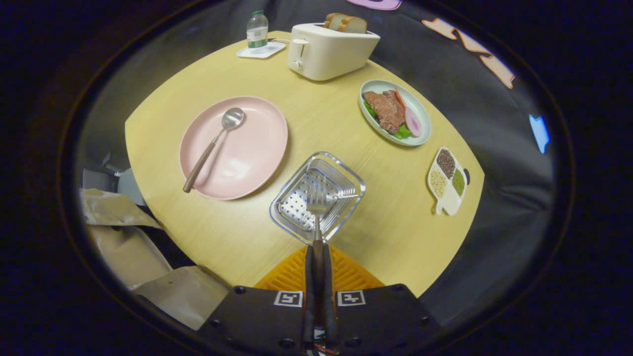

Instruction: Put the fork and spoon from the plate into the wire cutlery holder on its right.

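My gripper (317, 252) is shut on the fork's handle, and the fork (316, 207) points forward with its tines hanging over the open top of the wire cutlery holder (346, 173). The holder is a shiny square metal basket with a perforated bottom, standing on the wooden table just ahead of my fingers. Left of the holder lies the pink plate (247, 158). A spoon (210, 147) with a brown handle and silver bowl rests on it, its handle sticking out past the plate's near-left rim.
Beyond the holder stand a cream toaster (329, 52) with bread slices, a small bottle (257, 29) on a white coaster, a green plate of food (420, 126) and a divided dish of grains (447, 180). The round wooden table (222, 232) drops off left to brown bags (128, 247).
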Demonstrator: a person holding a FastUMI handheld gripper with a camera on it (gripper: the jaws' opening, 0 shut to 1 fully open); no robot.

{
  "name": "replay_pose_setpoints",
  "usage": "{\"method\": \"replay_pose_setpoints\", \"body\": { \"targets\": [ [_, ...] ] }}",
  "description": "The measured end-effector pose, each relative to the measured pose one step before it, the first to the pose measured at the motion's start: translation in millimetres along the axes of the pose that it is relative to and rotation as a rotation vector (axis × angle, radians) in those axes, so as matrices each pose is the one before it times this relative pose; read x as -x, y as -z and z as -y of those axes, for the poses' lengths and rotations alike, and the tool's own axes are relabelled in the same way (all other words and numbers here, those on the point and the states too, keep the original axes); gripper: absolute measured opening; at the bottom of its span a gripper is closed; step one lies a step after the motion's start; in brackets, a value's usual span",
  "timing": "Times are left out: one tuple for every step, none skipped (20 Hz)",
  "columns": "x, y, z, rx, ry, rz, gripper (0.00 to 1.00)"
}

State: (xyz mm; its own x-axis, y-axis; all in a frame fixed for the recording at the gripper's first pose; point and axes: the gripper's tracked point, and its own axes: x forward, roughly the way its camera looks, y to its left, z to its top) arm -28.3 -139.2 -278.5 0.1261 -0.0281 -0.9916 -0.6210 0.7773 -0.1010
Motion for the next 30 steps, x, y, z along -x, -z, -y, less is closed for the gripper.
{"method": "replay_pose_setpoints", "body": {
  "targets": [
    [-0.76,-4.20,1.42,-0.00464,0.00762,0.01558,0.13],
    [-0.01,-5.21,2.74,-0.00212,0.01408,0.02356,0.15],
    [0.44,-4.50,2.43,-0.00414,0.01853,0.02604,0.25],
    [2.00,-6.74,1.11,-0.01009,0.01726,0.03157,0.34],
    [4.01,-6.05,1.84,-0.01676,0.01721,0.03214,0.42],
    [3.06,-6.40,-5.36,-0.02942,-0.00245,0.03160,0.50],
    [2.70,-7.57,-2.56,-0.02686,0.01517,0.04136,0.59],
    [0.11,-5.37,-3.99,-0.03143,0.01074,0.03989,0.67],
    [3.73,-7.89,-3.40,-0.03200,0.01606,0.03659,0.75],
    [1.81,-4.96,-5.99,-0.03445,0.00390,0.03170,0.84],
    [3.67,-8.60,-6.10,-0.03980,0.01264,0.05101,0.92],
    [2.71,-5.83,-8.75,-0.03662,0.00486,0.04535,1.00],
    [1.58,-4.55,-9.60,-0.04092,0.00200,0.04668,1.00],
    [2.02,-3.64,-12.16,-0.03735,-0.00756,0.03802,1.00],
    [0.43,-1.35,-10.24,-0.03050,-0.00176,0.03426,1.00],
    [-0.25,-1.64,-8.86,-0.02147,0.00016,0.03248,1.00],
    [-0.54,0.55,-9.05,-0.01374,0.00007,0.02773,1.00],
    [-2.64,2.59,-7.96,-0.00737,0.00099,0.01742,1.00],
    [-2.33,3.42,-7.43,-0.00451,0.00146,0.01900,1.00],
    [-2.33,3.78,-8.06,-0.00318,-0.00181,0.01393,1.00],
    [-3.39,4.13,-9.31,0.00001,-0.00219,0.01065,1.00],
    [-3.08,5.07,-8.55,0.00048,-0.00327,0.00551,1.00],
    [-3.62,7.69,-8.29,0.00413,-0.00575,-0.00686,1.00],
    [-4.02,7.18,-6.73,0.00701,-0.00282,-0.01187,1.00],
    [-4.36,7.81,-6.18,0.00627,-0.00095,-0.01251,1.00],
    [-4.09,7.40,-6.89,0.00461,-0.00675,-0.01676,1.00],
    [-5.00,5.73,-6.21,0.00253,-0.00496,-0.01172,1.00],
    [-4.56,5.07,-4.62,0.00291,-0.00224,-0.01084,1.00],
    [-4.31,4.92,-4.07,0.00111,-0.00105,-0.01041,1.00],
    [-4.17,4.85,-4.17,-0.00099,-0.00447,-0.01315,1.00]
  ]
}}
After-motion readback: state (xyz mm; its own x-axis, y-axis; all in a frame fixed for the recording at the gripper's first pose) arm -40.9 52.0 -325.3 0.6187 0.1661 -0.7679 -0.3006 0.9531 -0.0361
